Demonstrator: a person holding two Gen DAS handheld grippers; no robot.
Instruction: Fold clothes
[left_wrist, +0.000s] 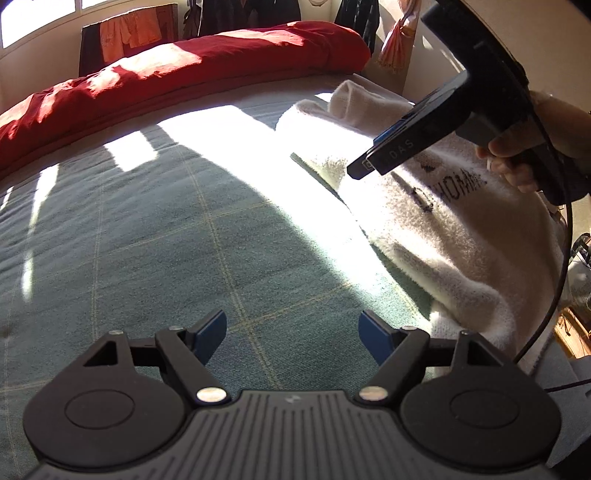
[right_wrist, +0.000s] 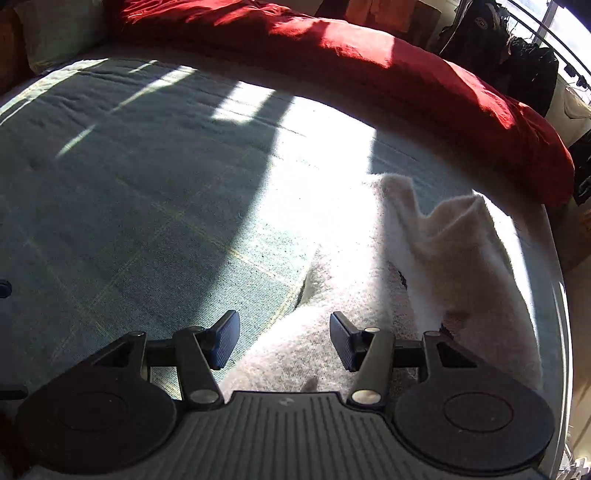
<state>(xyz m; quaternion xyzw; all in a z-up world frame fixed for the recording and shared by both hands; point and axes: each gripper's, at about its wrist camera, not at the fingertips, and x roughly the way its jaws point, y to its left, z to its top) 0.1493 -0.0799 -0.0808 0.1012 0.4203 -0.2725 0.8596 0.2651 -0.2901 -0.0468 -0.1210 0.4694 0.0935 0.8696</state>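
Sunlit green bedspread (left_wrist: 147, 240) carries the white fleece garment (left_wrist: 443, 229) along its right side — both the left gripper (left_wrist: 291, 332) and right gripper (right_wrist: 284, 339) hover released, empty, likely poised to seize an edge.

Ahead of my tools I see a green-grey plaid bedspread (left_wrist: 155, 236) crossed by bright sun patches. Beyond it a rumpled red duvet (left_wrist: 192, 70) lies along the bed's far edge. Farther back, orange garments (left_wrist: 129, 33) and dark clothes (right_wrist: 491, 48) hang near windows.
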